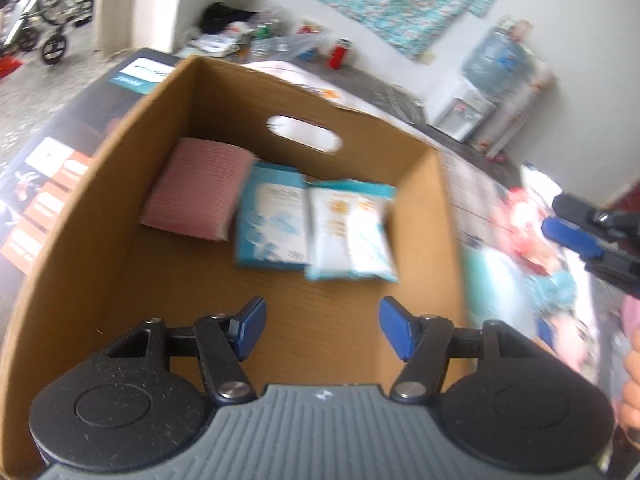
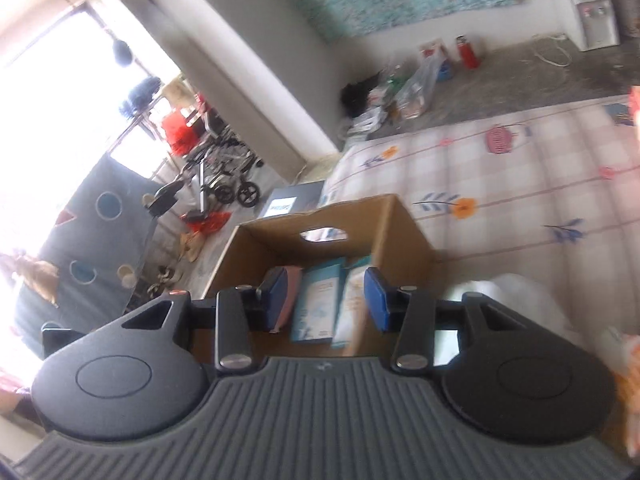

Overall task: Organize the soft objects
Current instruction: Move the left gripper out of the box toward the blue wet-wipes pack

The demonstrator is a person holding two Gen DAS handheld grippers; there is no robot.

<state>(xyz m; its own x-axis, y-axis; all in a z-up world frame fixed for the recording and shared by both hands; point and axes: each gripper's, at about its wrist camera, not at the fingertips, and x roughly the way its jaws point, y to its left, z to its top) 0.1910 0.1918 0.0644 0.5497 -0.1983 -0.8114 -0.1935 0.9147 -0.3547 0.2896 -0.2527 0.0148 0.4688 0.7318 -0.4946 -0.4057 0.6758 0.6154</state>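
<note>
An open cardboard box (image 1: 120, 184) with a handle slot holds a folded pink cloth (image 1: 196, 192) at the back left and two blue-and-white soft packs (image 1: 272, 220) (image 1: 352, 232) side by side. My left gripper (image 1: 322, 328) is open and empty, hovering over the box's near part. My right gripper (image 2: 324, 300) is open and empty, above and in front of the same box (image 2: 404, 232); the pink cloth (image 2: 294, 280) and the packs (image 2: 320, 304) show between its fingers. The right gripper also appears at the right edge of the left wrist view (image 1: 592, 236).
The box sits on a bed with a patterned sheet (image 2: 520, 200). A dark printed carton (image 1: 52, 168) lies left of the box. A water dispenser (image 1: 480, 92), a red bottle (image 1: 338, 54) and floor clutter stand by the far wall. A wheelchair (image 2: 228, 176) is by the window.
</note>
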